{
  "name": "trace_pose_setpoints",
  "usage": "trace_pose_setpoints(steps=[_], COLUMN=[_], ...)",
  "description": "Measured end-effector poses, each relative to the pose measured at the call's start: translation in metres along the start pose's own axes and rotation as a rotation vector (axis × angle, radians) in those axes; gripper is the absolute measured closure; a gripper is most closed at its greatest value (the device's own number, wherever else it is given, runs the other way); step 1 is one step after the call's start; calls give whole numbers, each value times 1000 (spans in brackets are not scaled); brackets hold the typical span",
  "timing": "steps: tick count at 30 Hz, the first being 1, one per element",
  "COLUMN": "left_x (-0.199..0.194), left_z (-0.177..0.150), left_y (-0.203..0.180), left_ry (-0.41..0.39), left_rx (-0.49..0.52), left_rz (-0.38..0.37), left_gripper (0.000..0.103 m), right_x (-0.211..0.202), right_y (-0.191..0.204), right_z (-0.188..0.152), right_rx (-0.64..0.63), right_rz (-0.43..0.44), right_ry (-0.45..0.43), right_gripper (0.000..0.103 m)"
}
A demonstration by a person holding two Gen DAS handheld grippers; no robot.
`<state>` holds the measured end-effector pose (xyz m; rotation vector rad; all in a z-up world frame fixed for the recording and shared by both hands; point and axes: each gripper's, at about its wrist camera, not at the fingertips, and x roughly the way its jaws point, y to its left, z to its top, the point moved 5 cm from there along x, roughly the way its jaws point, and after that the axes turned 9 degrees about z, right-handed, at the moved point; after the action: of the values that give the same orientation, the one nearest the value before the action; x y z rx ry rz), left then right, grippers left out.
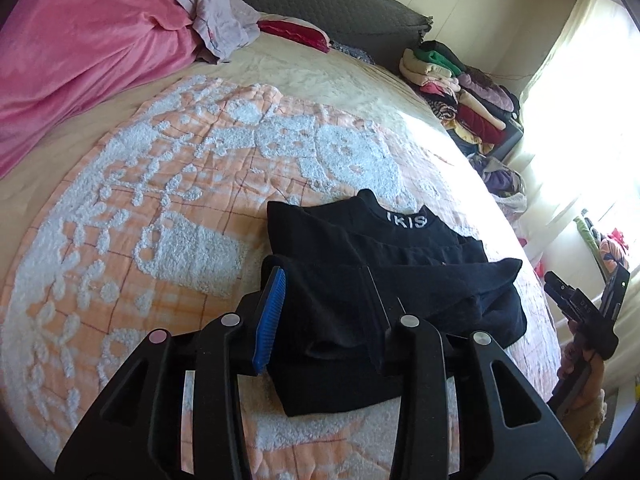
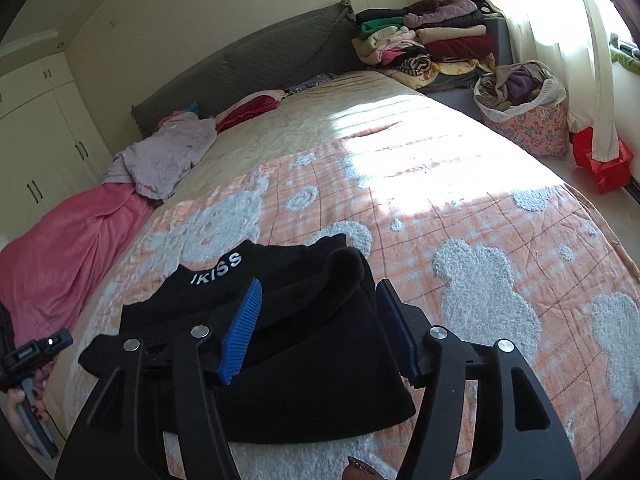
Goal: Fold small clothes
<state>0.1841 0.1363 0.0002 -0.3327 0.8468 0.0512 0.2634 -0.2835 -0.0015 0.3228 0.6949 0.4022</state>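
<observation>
Now: black top (image 1: 372, 280), folded, flat on bed quilt (image 1: 160, 208). Soft, light, floppy knit; best pinched at a folded edge or corner. Left tongs (image 1: 326, 316) narrowly parted, right tongs (image 2: 320, 320) wider, both straddling cloth, gripping nothing. Only right view shows laundry basket (image 2: 528, 120) and full "IKISS" collar.

Pink blanket (image 1: 80, 60) on bed's left, clothes stack (image 2: 428, 44) & floral basket (image 2: 528, 116) by window.
</observation>
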Motion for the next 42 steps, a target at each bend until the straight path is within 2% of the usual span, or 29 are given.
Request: trace_pose_setpoints(steps=[1,3,6,10,15,17,20,25,32,35,37,42], left_x=[-1,-3,0,13,44,53,57,70,93,98,99,89], left_z=[-5,-21,-47,-74,-81,-77,-65,-43,-12,6,18,35], left_y=[-4,-16,-37,-60,-65,-64,-62,-63,-54,-40,-28,0], left_ry=[9,27,71,121,143,133,107,84,94,84,79,52], left_rx=[14,65,151,232,297,306,290,276,217,165,119,65], left_rz=[-9,-18,-35,-47,27,55,57,70,89,119,128,154], left_gripper=[75,76,79,79,79,79,79,79,79,79,79,79], right_x=[1,5,13,27,48,57,68,80,103,117,123,109], right_y=[4,12,26,40,42,38,30,20,12,13,9,0], right_z=[-5,-15,-29,-42,-54,-58,-60,-53,-28,-11,3,45], right_rx=[-10,-36,-93,-150,-195,-209,-208,-188,-155,-156,-96,-43], right_rz=[11,24,32,40,9,-31,-55,-56,-41,-43,-4,34], right_ry=[13,45,95,138,205,234,260,259,255,239,218,100], right_gripper=[47,55,63,64,64,64,64,64,63,64,64,63])
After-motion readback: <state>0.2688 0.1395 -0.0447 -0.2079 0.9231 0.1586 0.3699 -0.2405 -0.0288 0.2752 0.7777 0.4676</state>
